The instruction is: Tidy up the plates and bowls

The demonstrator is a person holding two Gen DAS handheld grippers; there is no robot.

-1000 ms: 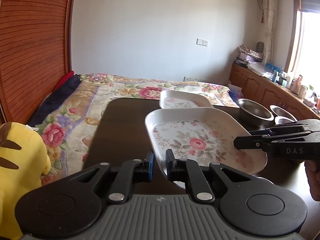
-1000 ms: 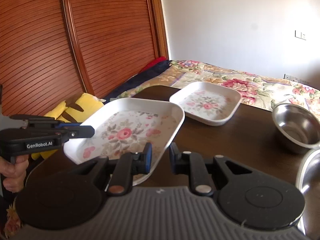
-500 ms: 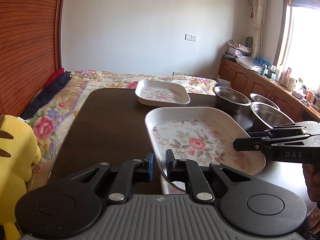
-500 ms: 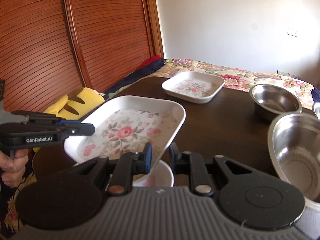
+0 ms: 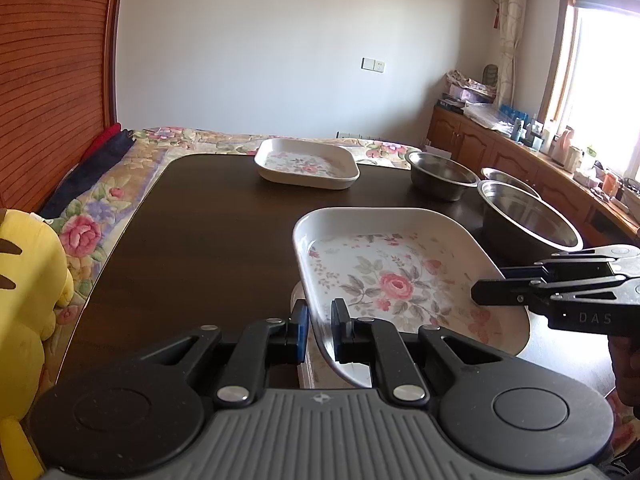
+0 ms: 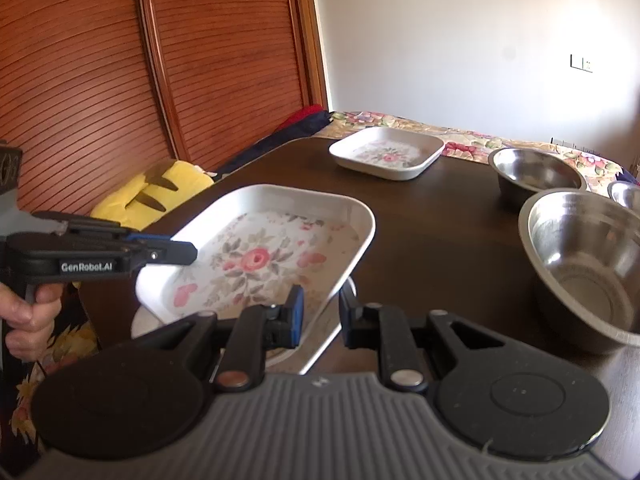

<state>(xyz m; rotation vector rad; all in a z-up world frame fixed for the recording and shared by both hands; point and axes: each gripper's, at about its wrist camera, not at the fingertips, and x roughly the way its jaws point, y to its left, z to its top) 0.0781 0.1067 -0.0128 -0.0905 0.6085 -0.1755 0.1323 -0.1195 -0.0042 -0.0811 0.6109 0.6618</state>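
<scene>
Dark table (image 5: 208,240) bears a small floral plate (image 5: 307,163); three steel bowls (image 5: 440,175) stand right.

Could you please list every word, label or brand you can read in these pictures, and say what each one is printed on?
"GenRobot.AI": white lettering on the side of the left tool, seen in the right wrist view.
"DAS": on the body of the right tool, seen in the left wrist view; it runs off the frame edge.
Labels on the bottles by the window are too small to read.

Left claw (image 5: 319,330), right claw (image 6: 319,316) clamped
</scene>
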